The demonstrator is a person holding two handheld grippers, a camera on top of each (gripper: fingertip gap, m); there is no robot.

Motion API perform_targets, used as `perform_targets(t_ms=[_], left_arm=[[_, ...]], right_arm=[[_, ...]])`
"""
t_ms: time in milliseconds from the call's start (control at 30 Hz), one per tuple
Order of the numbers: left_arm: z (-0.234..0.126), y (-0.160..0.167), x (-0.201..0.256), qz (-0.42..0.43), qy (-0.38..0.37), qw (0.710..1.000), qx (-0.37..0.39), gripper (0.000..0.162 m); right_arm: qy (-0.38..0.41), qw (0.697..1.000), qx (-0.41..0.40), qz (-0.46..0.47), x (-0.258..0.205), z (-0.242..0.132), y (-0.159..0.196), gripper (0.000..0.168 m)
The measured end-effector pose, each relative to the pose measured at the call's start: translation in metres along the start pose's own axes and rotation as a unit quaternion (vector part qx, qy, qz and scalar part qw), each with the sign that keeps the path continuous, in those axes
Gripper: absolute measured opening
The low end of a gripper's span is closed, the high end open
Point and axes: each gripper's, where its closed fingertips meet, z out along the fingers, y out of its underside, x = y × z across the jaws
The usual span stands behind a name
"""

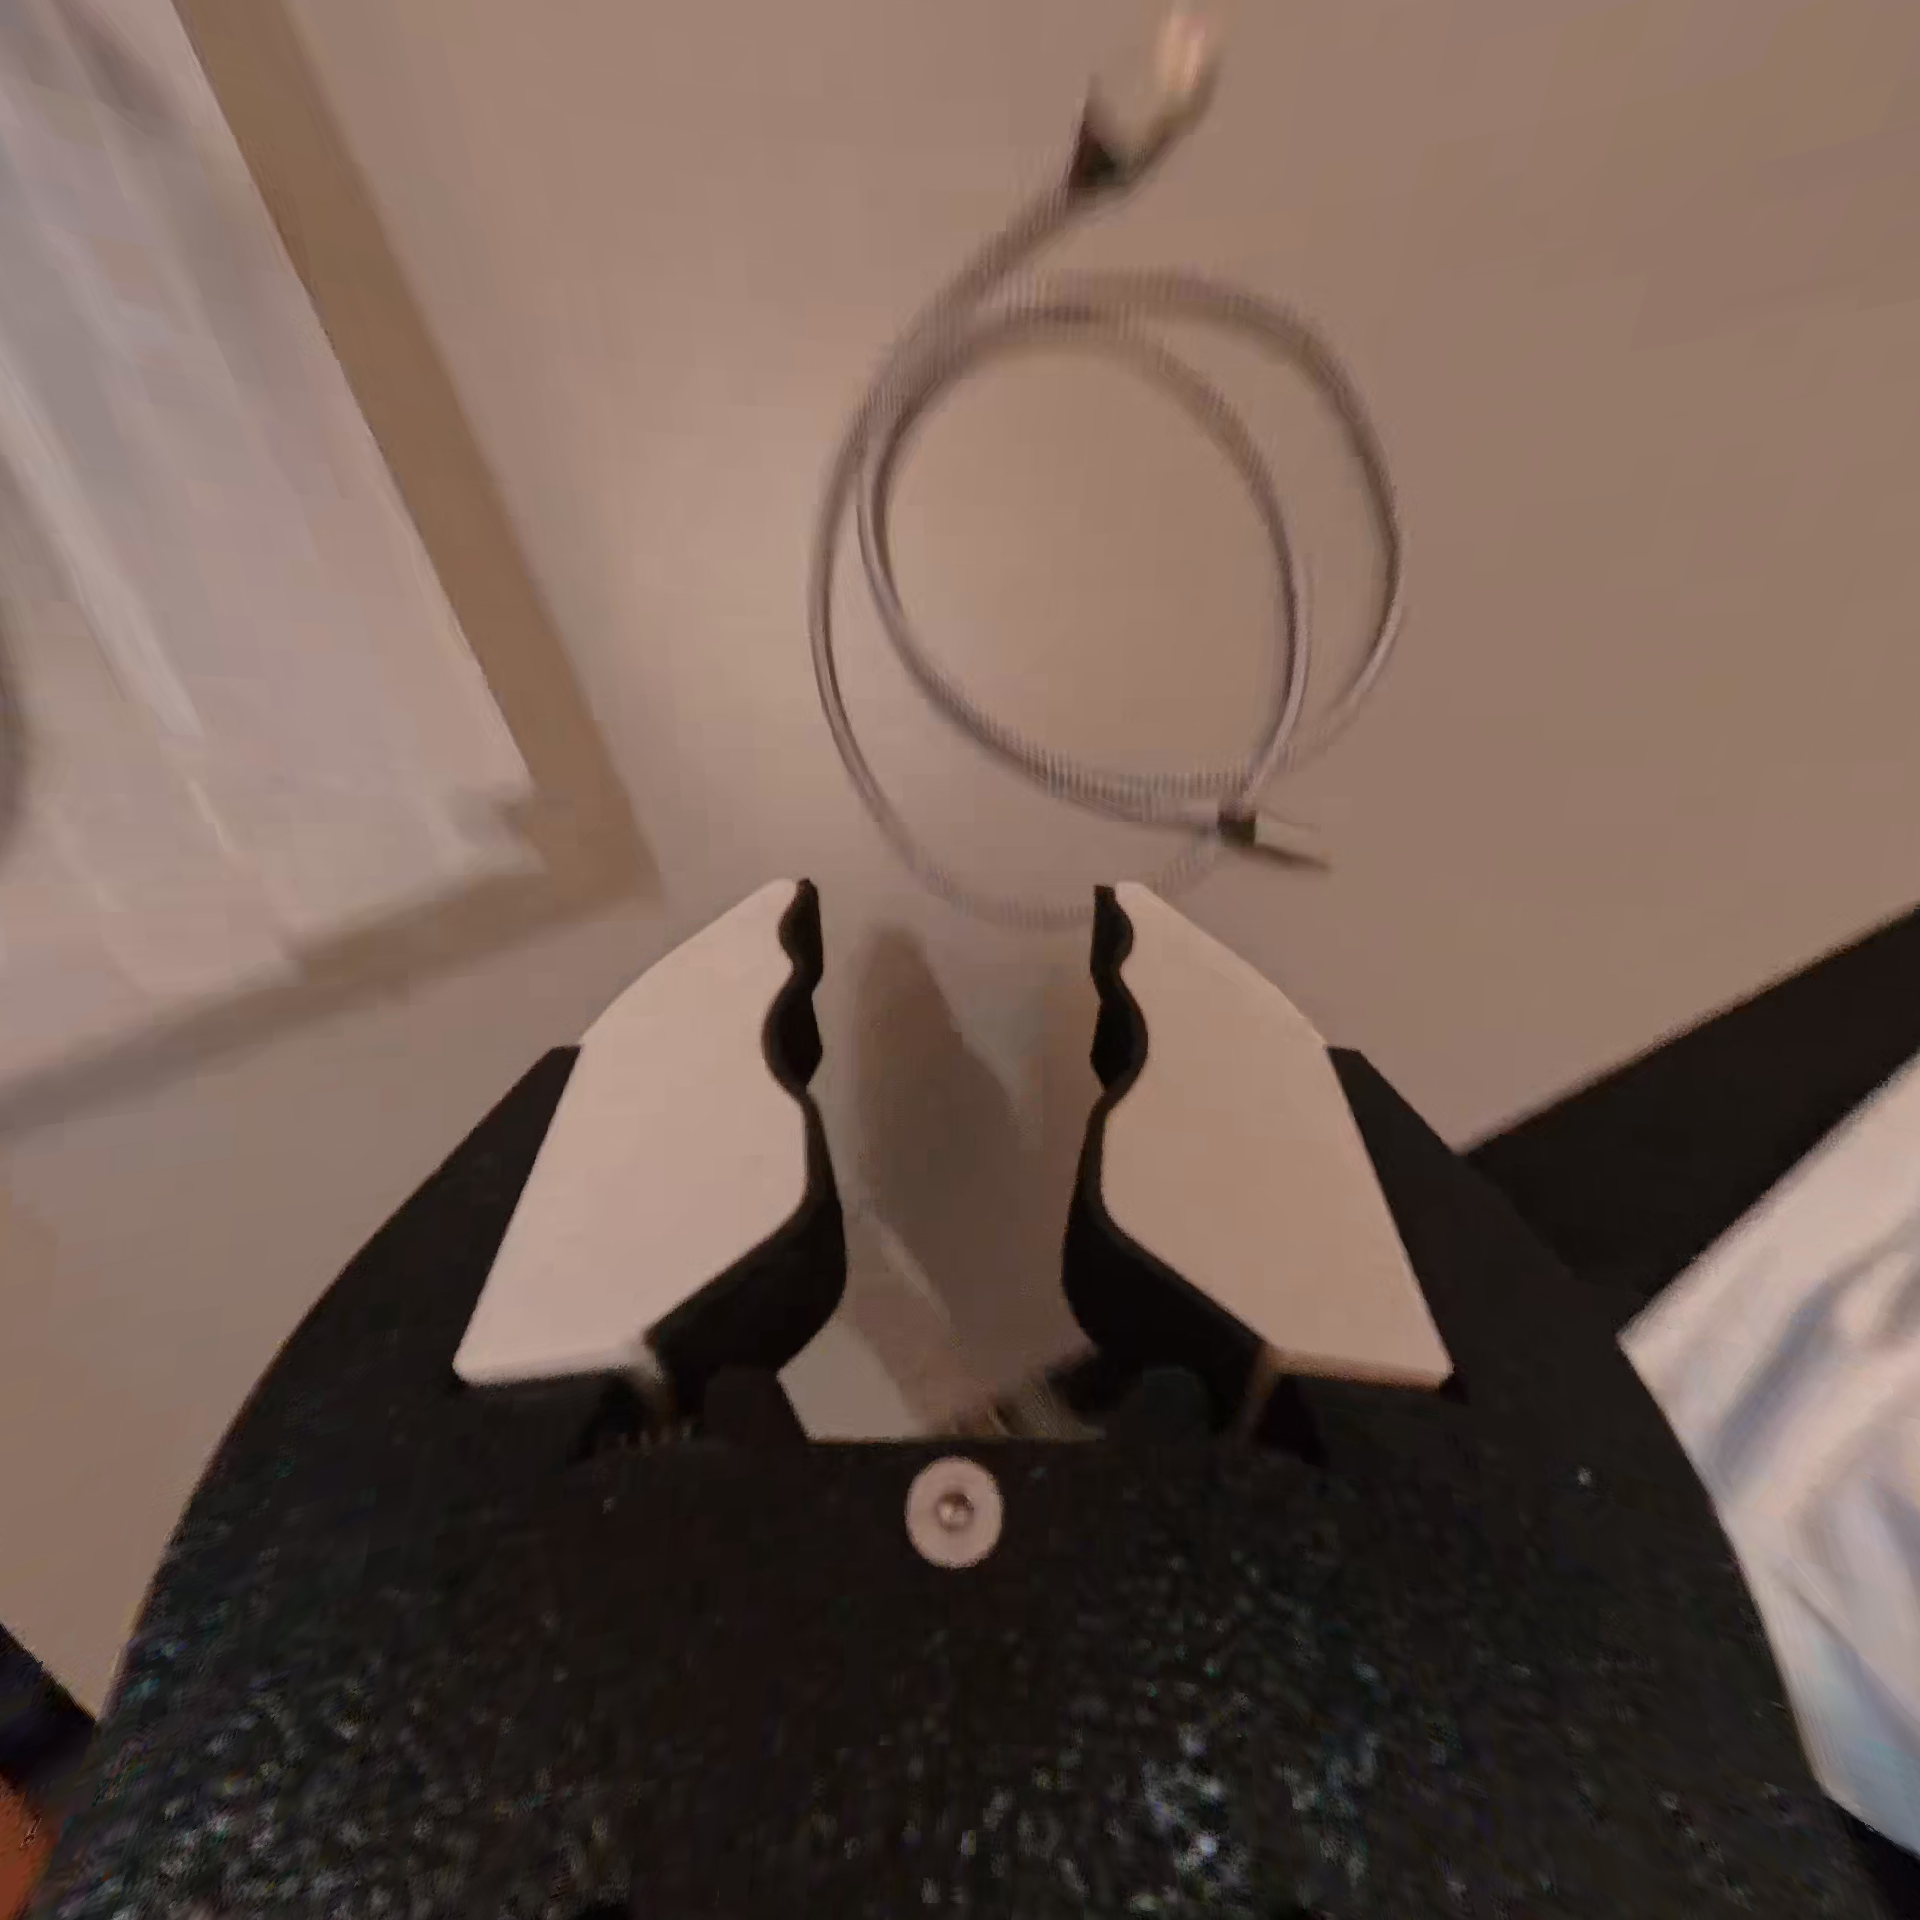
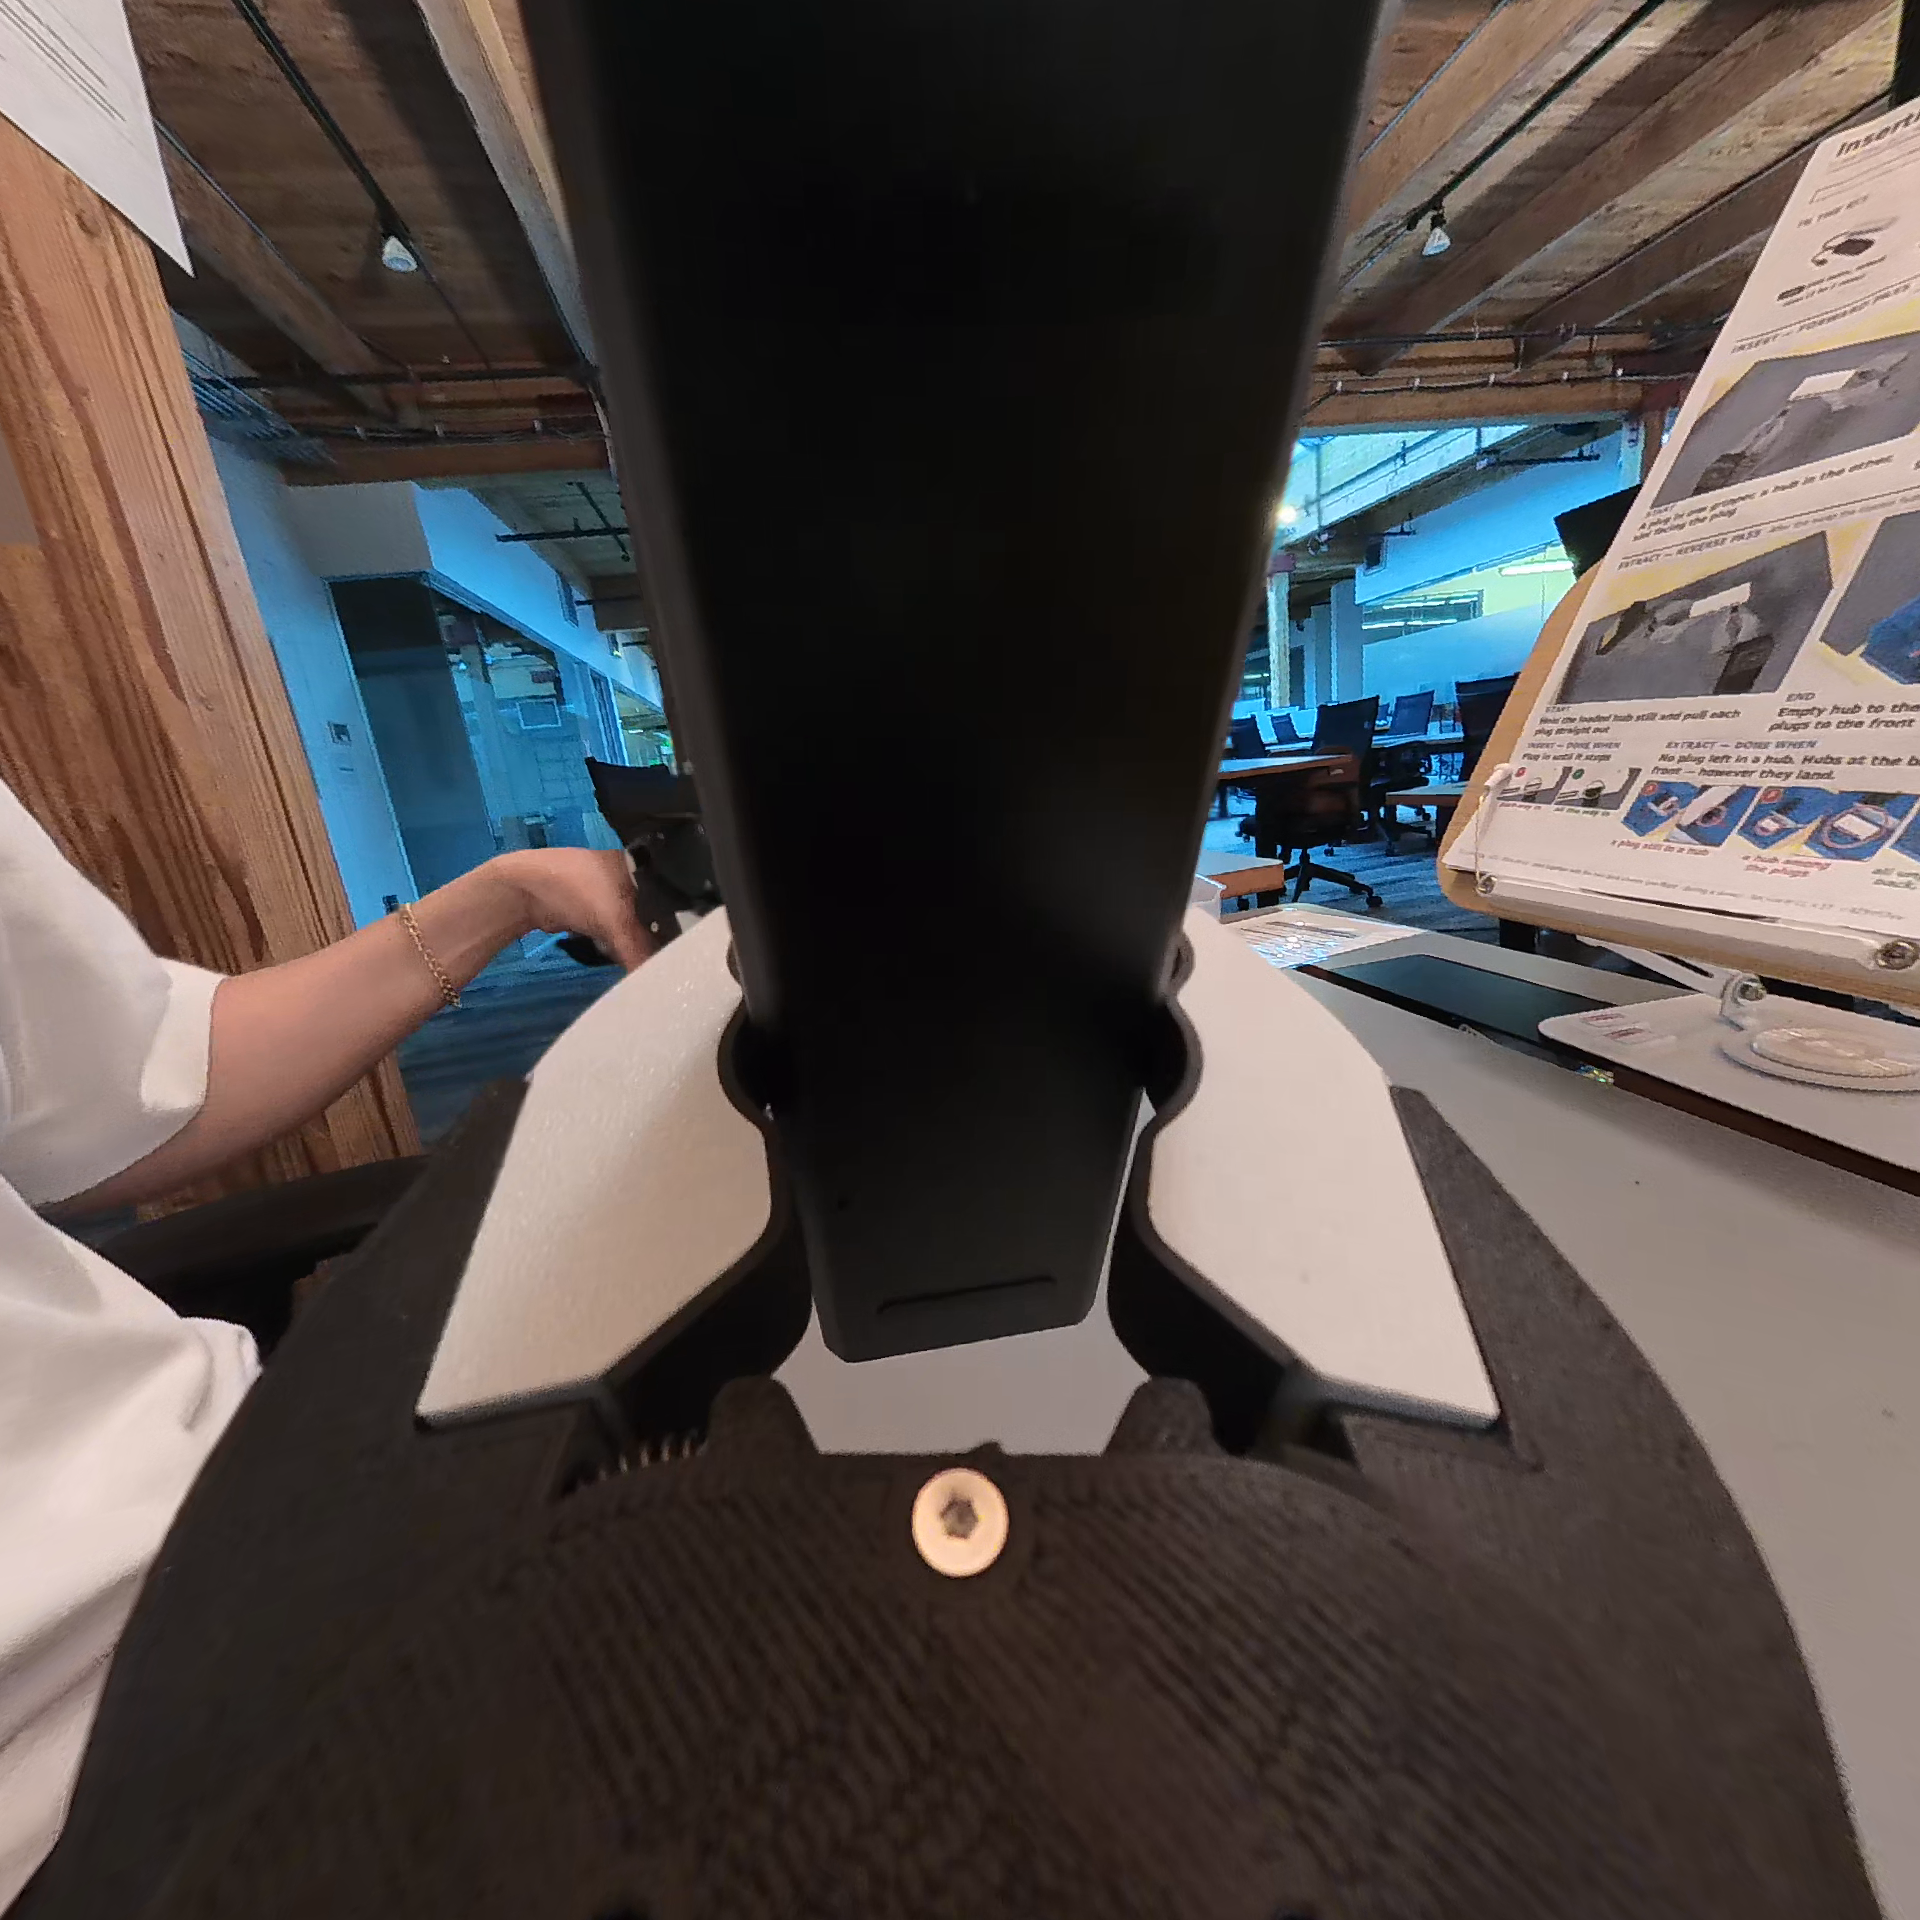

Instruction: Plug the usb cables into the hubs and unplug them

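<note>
Counter (image 1: pixel 1558 520): pale, bare.
Cable (image 1: pixel 1101 623): grey, braided, coiled.
Left claw (image 1: pixel 956 904): parted, empty.
Right claw (image 2: pixel 961 997): clamped on black hub (image 2: pixel 956 623).

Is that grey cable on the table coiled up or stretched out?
Coiled. The grey braided cable lies in a loose round loop on the table, both plug ends free beside it, beyond the open left tongs.

A silvery-grey braided cable (image 1: pixel 1101 623) lies on the beige table (image 1: pixel 1558 520), while white-faced, black-padded fingers (image 2: pixel 623 1174) clasp a plain black hub (image 2: pixel 956 727) beside a white sleeve (image 2: pixel 73 1039).
</note>
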Motion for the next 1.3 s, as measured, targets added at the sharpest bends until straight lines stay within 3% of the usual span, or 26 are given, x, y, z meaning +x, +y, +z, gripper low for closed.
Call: perform_targets(t_ms=[133,233,367,500,667,800,933,1033,1133,1300], left_arm=[[-0.005,-0.083,0.022,0.171,-0.004,0.968,0.186,0.050],[0.020,-0.103,0.032,0.260,0.032,0.949,0.174,0.048],[0.057,-0.114,0.033,0.326,0.101,0.928,0.148,0.032],[0.078,-0.122,0.033,0.306,0.162,0.924,0.161,0.029],[0.098,-0.120,0.026,0.295,0.154,0.932,0.146,0.029],[0.103,-0.124,0.033,0.281,0.158,0.931,0.172,0.014],[0.105,-0.131,0.037,0.259,0.146,0.936,0.187,0.014],[0.093,-0.139,0.052,0.253,0.182,0.922,0.229,0.013],[0.047,-0.161,0.079,0.230,0.261,0.877,0.332,0.013],[-0.012,-0.182,0.114,0.257,0.294,0.832,0.394,0.013]], right_arm=[[0.003,1.000,-0.015,-0.006,0.002,0.005,0.004,0.073],[-0.003,0.999,-0.033,-0.009,-0.001,0.009,0.010,0.072],[-0.011,0.998,-0.057,-0.019,-0.006,0.014,0.018,0.073],[-0.027,0.998,-0.058,-0.012,-0.010,0.018,0.020,0.072],[-0.028,0.998,-0.063,-0.014,-0.010,0.018,0.025,0.073],[-0.027,0.998,-0.064,-0.010,-0.008,0.019,0.029,0.073],[-0.022,0.998,-0.063,-0.019,-0.007,0.021,0.031,0.073],[-0.020,0.998,-0.064,-0.022,-0.007,0.022,0.030,0.073],[-0.005,0.997,-0.073,-0.033,-0.005,0.022,0.029,0.073],[0.003,0.996,-0.085,-0.039,-0.004,0.023,0.031,0.073]])
